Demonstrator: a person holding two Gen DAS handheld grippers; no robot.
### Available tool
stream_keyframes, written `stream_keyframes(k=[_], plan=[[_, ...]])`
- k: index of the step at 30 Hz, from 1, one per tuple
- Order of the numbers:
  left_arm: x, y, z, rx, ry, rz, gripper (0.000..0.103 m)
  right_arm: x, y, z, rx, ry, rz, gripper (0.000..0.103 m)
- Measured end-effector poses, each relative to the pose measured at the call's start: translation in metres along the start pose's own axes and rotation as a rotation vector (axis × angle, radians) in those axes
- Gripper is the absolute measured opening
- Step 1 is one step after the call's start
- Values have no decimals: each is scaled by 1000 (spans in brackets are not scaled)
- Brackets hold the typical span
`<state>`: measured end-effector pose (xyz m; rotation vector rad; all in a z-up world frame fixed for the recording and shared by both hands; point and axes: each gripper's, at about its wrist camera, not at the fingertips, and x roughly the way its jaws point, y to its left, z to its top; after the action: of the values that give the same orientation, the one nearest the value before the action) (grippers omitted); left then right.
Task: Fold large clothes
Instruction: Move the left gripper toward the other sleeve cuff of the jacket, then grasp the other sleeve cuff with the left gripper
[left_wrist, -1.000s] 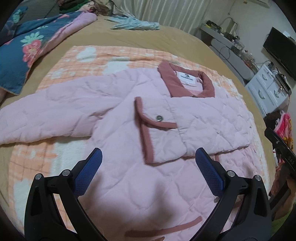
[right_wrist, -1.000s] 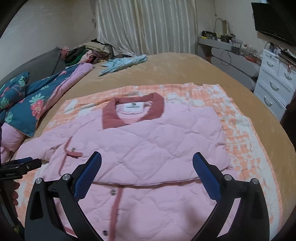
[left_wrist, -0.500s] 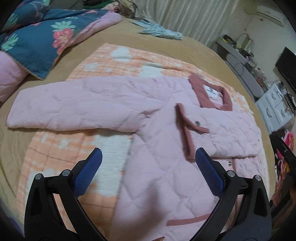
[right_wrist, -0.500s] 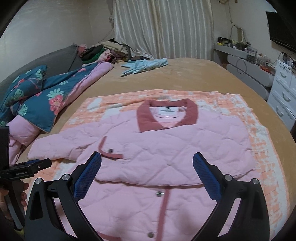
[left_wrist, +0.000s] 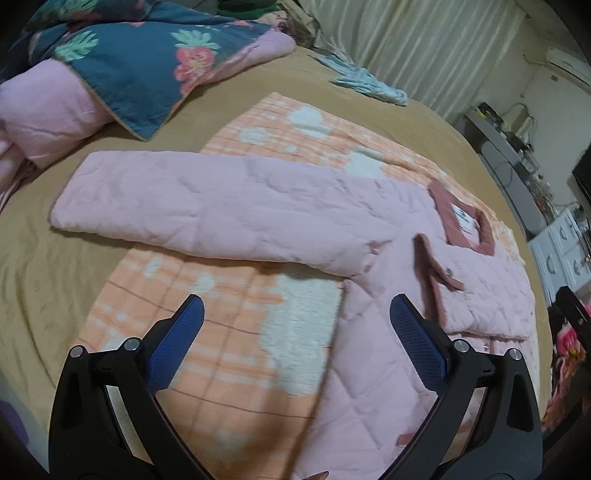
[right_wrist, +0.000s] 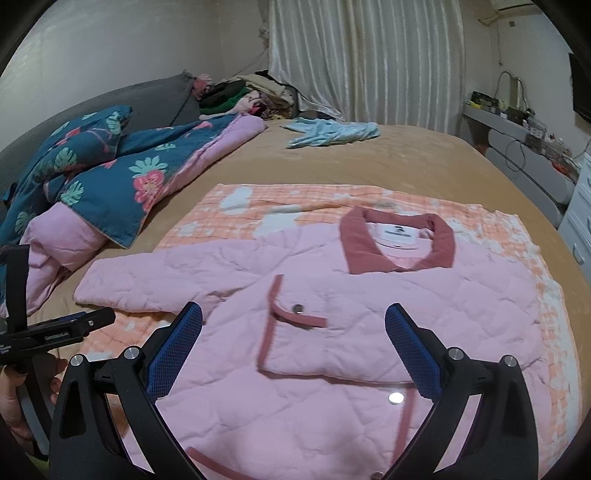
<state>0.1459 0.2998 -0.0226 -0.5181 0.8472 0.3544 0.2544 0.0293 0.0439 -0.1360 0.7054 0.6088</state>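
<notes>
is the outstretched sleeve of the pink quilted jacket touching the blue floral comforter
Apart. In the right wrist view, bare tan bedsheet shows between the cuff of the outstretched sleeve and the blue floral comforter; the left wrist view shows the same gap.

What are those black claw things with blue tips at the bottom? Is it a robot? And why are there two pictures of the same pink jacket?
No robot: a person holds two grabber tools, each with a camera looking along its fingers. One picture comes from the left gripper, the other from the right gripper. Both are open and hold nothing. On the bed lies a pink jacket on an orange checked blanket, one sleeve stretched out sideways. A flowery quilt sits beside it.
</notes>
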Motion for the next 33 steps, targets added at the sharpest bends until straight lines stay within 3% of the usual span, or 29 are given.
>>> stream_keyframes(k=[16, 33], plan=[[9, 89, 2, -169, -11, 66, 94, 33, 73, 3, -100, 42, 60, 99], [44, 168, -3, -434, -15, 80, 94, 88, 134, -13, -191, 129, 114, 99]])
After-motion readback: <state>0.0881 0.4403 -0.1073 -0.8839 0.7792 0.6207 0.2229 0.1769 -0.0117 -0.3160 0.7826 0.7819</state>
